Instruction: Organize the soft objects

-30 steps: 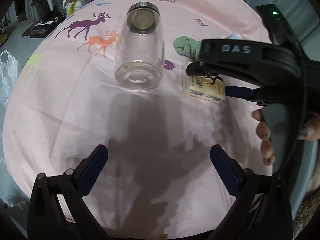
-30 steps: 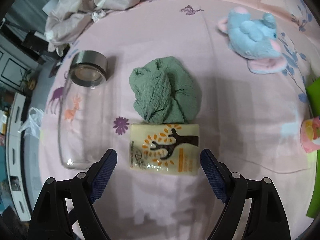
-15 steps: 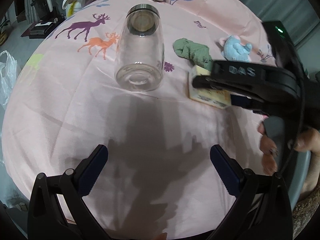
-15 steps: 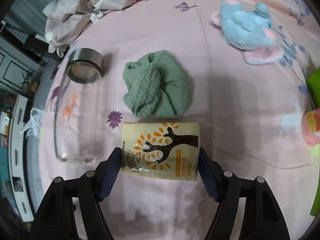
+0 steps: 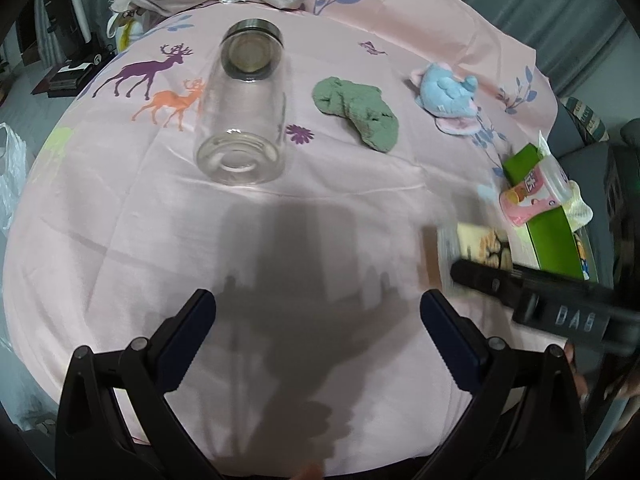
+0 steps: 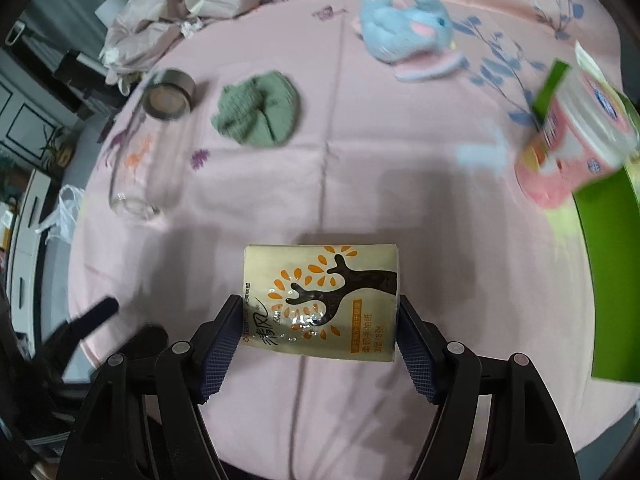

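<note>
The tissue pack (image 6: 322, 300), cream with a dark tree and orange leaves printed on it, sits clamped between the two blue-padded fingers (image 6: 218, 354) of the right gripper (image 6: 320, 344), raised clear of the pink sheet (image 6: 360, 184) below, where its shadow falls. From the left wrist view the same pack (image 5: 478, 242) is only a blurred cream patch, partly covered by the black body of the right gripper (image 5: 460, 270) at the right edge.

One green knitted cloth (image 6: 258, 110) lies bunched on the sheet, well beyond the pack. One blue and pink plush toy (image 6: 410, 26) lies farther off towards the right; its shape is smeared by motion blur. One clear glass jar (image 5: 244, 106) with a metal lid lies on its side just left of the cloth, its base turned towards the left camera.

At the right edge stands a green box (image 6: 608, 248), cut off by the frame, so its inside cannot be made out. A pink wrapped roll (image 6: 576, 140) leans at its near corner, blurred; whether it rests in the box or against it cannot be told. A heap of crumpled beige fabric (image 6: 168, 4) lies at the far edge of the sheet.

The left gripper (image 5: 316, 332) hangs over a bare shadowed stretch of sheet, its fingers (image 5: 186, 336) spread wide with nothing between them. In the right wrist view it shows only as a dark blur at the lower left. Part of a hand (image 5: 576, 376) is just visible behind the right gripper, mostly hidden.
</note>
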`<state>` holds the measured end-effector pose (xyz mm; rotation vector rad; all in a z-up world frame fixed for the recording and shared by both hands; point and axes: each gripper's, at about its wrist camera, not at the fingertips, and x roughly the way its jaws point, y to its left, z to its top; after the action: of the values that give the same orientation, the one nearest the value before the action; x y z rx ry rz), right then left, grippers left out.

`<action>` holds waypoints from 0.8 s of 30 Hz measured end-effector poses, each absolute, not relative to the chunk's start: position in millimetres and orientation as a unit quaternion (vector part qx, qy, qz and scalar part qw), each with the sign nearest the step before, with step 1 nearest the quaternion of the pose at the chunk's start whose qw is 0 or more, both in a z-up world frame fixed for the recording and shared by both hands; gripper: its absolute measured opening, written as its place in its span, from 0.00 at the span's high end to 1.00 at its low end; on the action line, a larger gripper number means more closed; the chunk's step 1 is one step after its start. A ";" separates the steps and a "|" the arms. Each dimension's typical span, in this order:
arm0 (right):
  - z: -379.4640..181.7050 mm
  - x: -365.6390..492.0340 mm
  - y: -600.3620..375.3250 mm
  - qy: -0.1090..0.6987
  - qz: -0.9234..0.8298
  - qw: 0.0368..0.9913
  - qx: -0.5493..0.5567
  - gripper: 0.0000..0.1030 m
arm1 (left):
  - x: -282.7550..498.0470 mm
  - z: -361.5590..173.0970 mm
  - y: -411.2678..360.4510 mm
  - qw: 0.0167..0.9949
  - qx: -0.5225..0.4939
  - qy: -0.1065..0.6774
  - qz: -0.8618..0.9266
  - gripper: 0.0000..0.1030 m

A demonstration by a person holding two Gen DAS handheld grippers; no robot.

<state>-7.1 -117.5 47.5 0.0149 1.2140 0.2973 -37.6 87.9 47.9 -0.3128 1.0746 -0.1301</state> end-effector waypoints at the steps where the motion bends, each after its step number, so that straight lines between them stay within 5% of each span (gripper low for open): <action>1: 44.7 -11.1 -120.6 0.571 0.139 0.809 0.008 0.27 | -38.0 48.1 85.5 0.846 -0.145 0.509 -0.065 0.01; 24: 53.4 -28.6 -175.4 0.542 0.129 0.824 0.106 0.11 | -38.1 45.6 14.4 0.829 -0.112 0.529 -0.144 0.01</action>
<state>-28.6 -175.4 53.4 0.2246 1.1520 0.2751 -38.1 14.4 45.6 -0.2370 1.1226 -0.3066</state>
